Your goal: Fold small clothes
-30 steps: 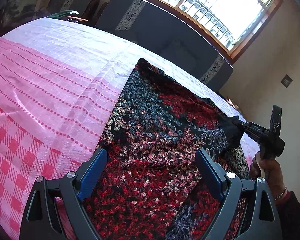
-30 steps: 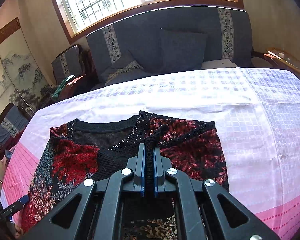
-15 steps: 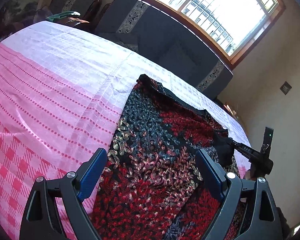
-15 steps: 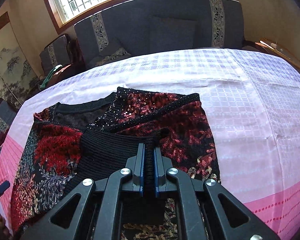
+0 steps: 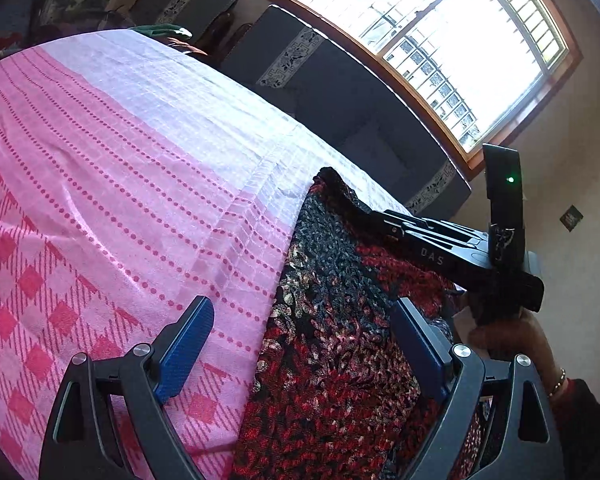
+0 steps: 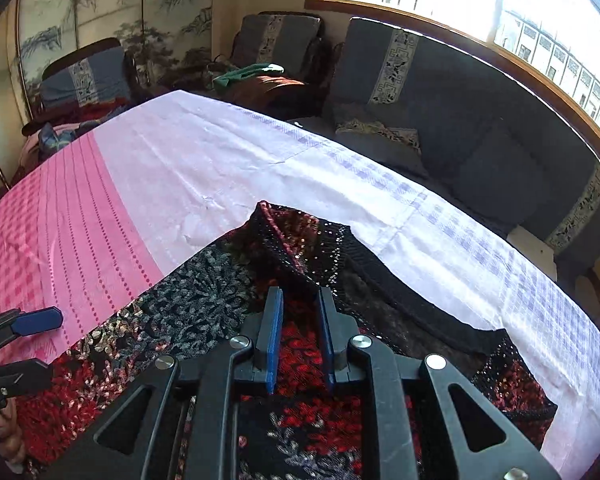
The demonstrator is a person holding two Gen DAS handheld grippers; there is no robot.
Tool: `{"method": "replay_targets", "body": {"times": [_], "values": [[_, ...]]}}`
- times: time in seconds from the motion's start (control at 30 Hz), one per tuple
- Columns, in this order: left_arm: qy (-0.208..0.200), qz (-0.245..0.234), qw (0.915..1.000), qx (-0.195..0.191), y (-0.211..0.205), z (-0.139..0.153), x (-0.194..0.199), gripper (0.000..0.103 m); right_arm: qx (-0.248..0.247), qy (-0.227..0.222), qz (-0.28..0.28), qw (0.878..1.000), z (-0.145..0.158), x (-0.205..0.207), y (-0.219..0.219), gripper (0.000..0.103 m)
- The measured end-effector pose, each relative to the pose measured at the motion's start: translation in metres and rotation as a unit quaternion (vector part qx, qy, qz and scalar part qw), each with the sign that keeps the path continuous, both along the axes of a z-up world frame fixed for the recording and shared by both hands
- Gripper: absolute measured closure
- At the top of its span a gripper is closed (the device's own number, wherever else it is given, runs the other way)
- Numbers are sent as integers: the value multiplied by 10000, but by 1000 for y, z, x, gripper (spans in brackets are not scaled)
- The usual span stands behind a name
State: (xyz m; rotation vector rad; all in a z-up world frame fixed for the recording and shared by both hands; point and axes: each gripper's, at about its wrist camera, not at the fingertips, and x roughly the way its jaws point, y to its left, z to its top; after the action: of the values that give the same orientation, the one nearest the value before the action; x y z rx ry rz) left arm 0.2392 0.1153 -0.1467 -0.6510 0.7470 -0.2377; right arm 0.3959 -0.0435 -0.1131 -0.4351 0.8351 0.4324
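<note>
A dark knit garment (image 5: 332,320) with red, grey and gold leaf patterns lies flat on the table; it also shows in the right wrist view (image 6: 204,308), with its black sparkly neckline (image 6: 300,236) towards the far side. My left gripper (image 5: 300,344) is open and empty, low over the garment's left edge. My right gripper (image 6: 298,308) is partly open and empty, just above the garment's middle; it also shows from the side in the left wrist view (image 5: 452,248). The left gripper's blue fingertips (image 6: 36,320) show at the right wrist view's left edge.
The table wears a cloth, pink-checked near me (image 5: 80,208) and white (image 6: 228,152) farther away. A dark grey sofa (image 6: 480,120) runs along the far side under a bright window. Chairs (image 6: 276,40) with a green cloth stand at the back left.
My right gripper has let go of the black sleeve it held, opened, and swung left over the garment. My left gripper has shifted left to the garment's edge.
</note>
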Motion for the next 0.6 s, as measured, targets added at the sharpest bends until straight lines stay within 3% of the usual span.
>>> {"method": "replay_targets", "body": {"times": [0.17, 0.27, 0.3, 0.37, 0.43, 0.5, 0.6], "values": [[-7, -41, 10000, 26, -1, 2, 1, 13, -626, -220, -226, 9975, -26, 31, 36, 84], [7, -73, 9999, 97, -5, 3, 2, 13, -511, -250, -731, 9957, -27, 56, 29, 86], [8, -69, 9999, 77, -5, 3, 2, 13, -308, -182, -966, 9947, -24, 67, 22, 86], [5, -67, 10000, 40, -5, 3, 1, 13, 909, 305, -1517, 9838, -16, 90, -11, 86], [4, -63, 10000, 72, -6, 3, 0, 13, 2003, 829, -2115, 9530, -20, 109, -49, 85], [5, -67, 9999, 125, -6, 3, -1, 13, 2476, 1081, -2482, 9303, -28, 117, -78, 83], [7, -57, 9999, 110, -7, 4, 2, 13, 2963, 880, -2083, 9280, -15, 100, -93, 81]]}}
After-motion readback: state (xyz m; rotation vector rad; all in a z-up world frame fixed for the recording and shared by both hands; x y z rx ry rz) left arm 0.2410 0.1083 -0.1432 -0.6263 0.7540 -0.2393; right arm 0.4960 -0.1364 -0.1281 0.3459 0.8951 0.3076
